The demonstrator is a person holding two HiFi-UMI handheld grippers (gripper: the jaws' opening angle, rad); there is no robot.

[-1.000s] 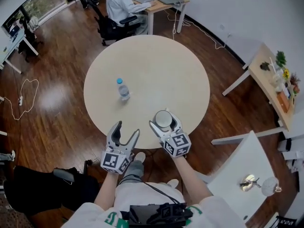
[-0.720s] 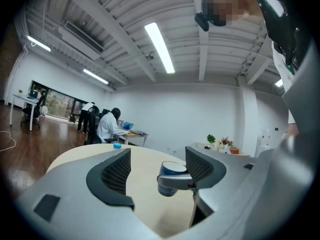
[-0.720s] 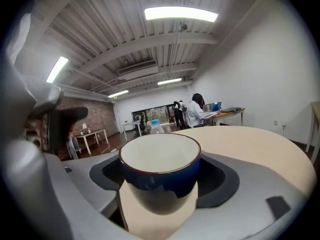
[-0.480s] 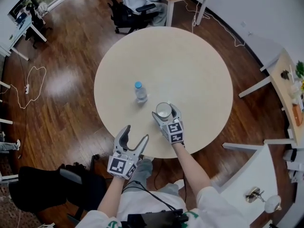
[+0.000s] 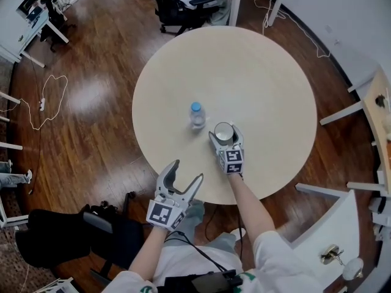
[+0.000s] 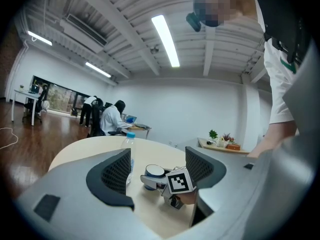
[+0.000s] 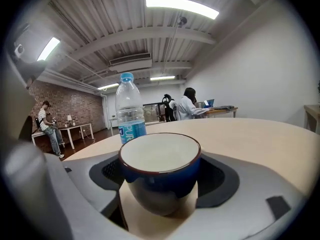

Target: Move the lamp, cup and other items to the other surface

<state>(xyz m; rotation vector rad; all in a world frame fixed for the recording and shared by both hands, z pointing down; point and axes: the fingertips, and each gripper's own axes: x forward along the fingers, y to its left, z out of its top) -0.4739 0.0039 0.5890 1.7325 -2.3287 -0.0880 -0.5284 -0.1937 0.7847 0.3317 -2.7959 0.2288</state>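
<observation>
The right claw (image 5: 225, 135) is closed on the blue cup (image 7: 160, 170), one jaw on each side. The cup stands straight up, low over the round counter (image 5: 263, 72); I cannot tell if it touches. The water bottle (image 5: 197, 116) is just beside it at 10 o'clock. The left claw (image 5: 186, 174) is open and empty, at 7 o'clock from the cup.
</observation>
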